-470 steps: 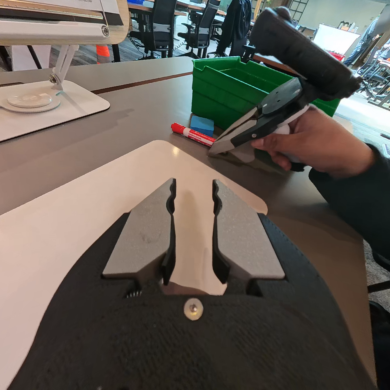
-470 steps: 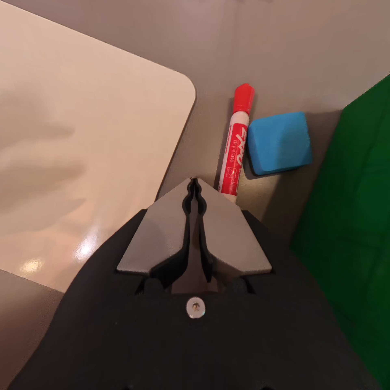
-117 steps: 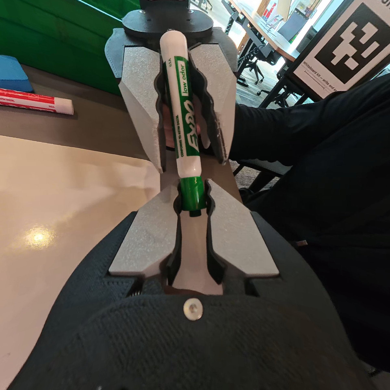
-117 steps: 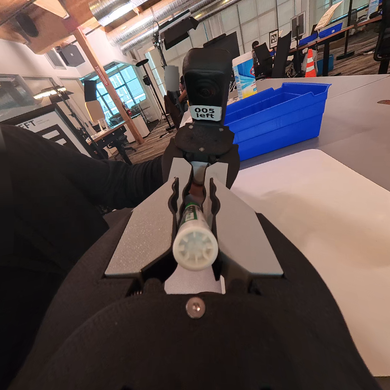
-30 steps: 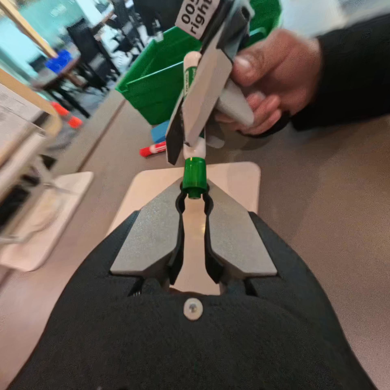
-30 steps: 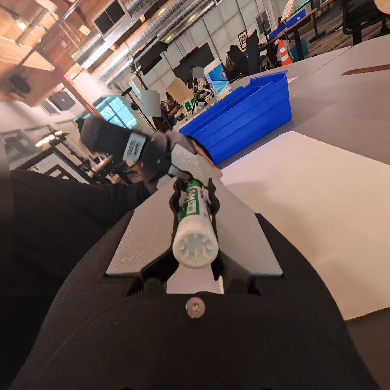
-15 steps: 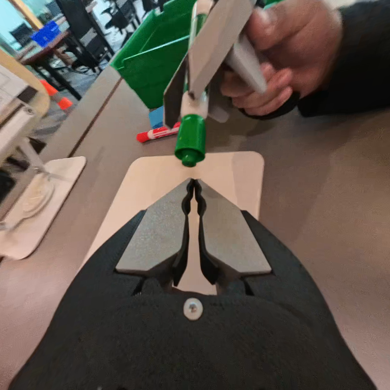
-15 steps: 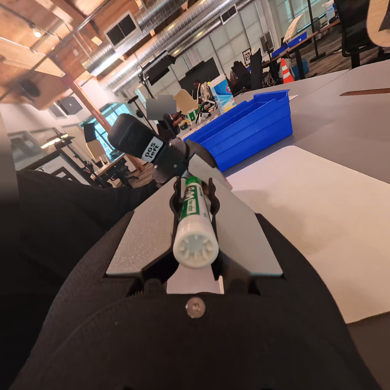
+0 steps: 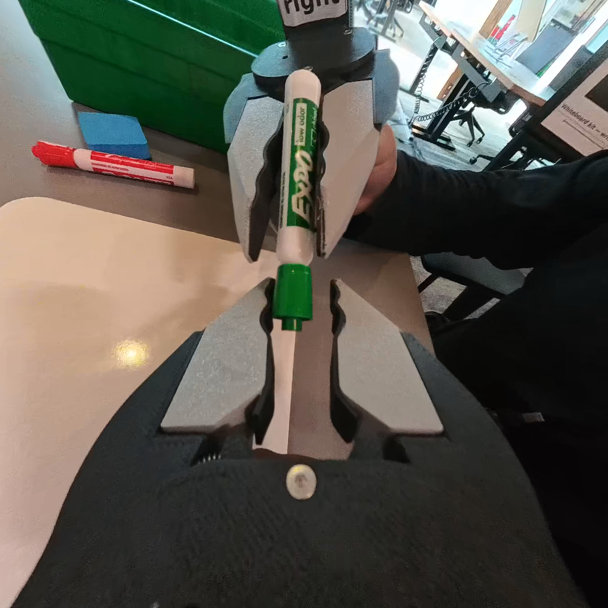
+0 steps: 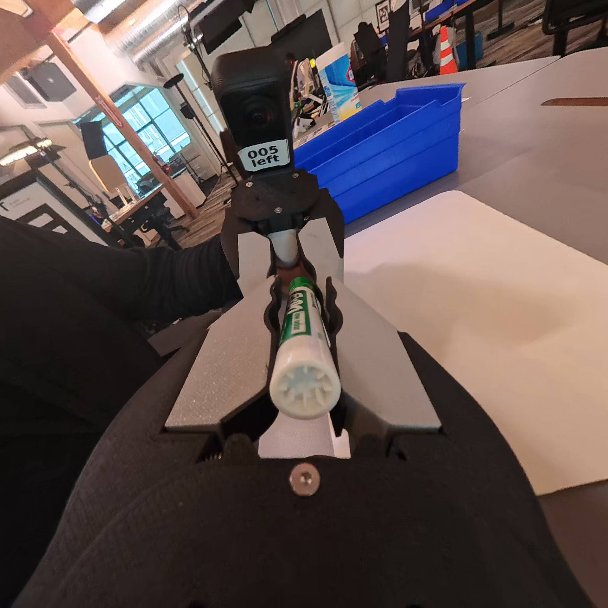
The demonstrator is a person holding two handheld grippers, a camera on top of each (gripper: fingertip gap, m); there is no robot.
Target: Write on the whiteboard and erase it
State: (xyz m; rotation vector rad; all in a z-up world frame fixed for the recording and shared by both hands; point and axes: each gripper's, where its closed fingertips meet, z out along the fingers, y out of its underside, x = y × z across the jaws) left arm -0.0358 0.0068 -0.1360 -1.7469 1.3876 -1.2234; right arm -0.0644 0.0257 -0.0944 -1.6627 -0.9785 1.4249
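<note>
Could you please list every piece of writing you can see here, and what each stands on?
I do not copy wording; these things bear it:
Green marker: print along the barrel.
Red marker: barrel label.
Right gripper: white sticker on its camera.
Left gripper: white sticker under its camera.
White sign: printed line, cut off.
Canister: label, too small to read.

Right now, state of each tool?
Left tool: open, fingers either side of the green marker's cap, not clamped.
Right tool: closed on the green marker.
</note>
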